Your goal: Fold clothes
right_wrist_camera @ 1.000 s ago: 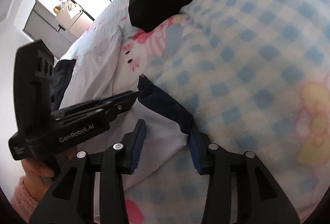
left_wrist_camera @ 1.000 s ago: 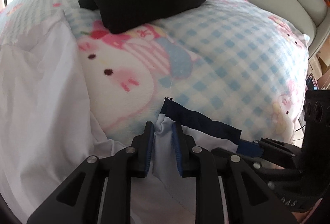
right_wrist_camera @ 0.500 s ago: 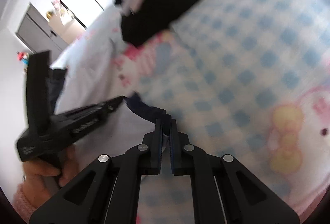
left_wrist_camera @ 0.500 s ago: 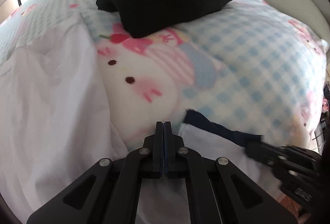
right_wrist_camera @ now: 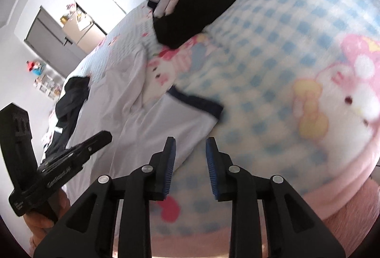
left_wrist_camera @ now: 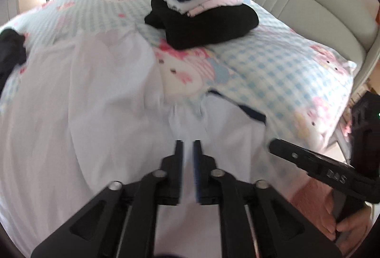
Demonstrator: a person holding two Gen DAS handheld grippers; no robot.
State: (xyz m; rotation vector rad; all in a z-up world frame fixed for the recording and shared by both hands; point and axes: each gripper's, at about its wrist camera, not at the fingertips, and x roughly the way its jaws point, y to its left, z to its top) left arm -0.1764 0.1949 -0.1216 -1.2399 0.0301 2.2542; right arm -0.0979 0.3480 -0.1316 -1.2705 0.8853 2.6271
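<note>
Left wrist view: the left tool point(left_wrist_camera: 188, 148) hangs over a white garment point(left_wrist_camera: 78, 115) spread flat on the bed point(left_wrist_camera: 285, 68), its jaws a narrow gap apart with nothing between them. They have just been opening, and the cloth lies below the pads, not pinched. The garment's sleeve with its dark navy cuff point(left_wrist_camera: 249, 112) is laid across the checked cartoon blanket, seemingly put there as one fold toward a neat rectangle. Farther up the bed sits a stack of folded clothes point(left_wrist_camera: 204, 18), black at the bottom with pale and striped pieces on top, set near the padded headboard point(left_wrist_camera: 296, 3), probably to keep finished items clear of the working area. At the left edge a dark heap point(left_wrist_camera: 10, 49) appears to wait its turn.

From the right wrist view, the right tool point(right_wrist_camera: 190, 151) is likewise parted and empty, its jaws also just opened, poised just off the sleeve's edge over the blanket. Both tools look to have let the sleeve go, so the next fold likely calls for a fresh pinch elsewhere on the white garment.
</note>
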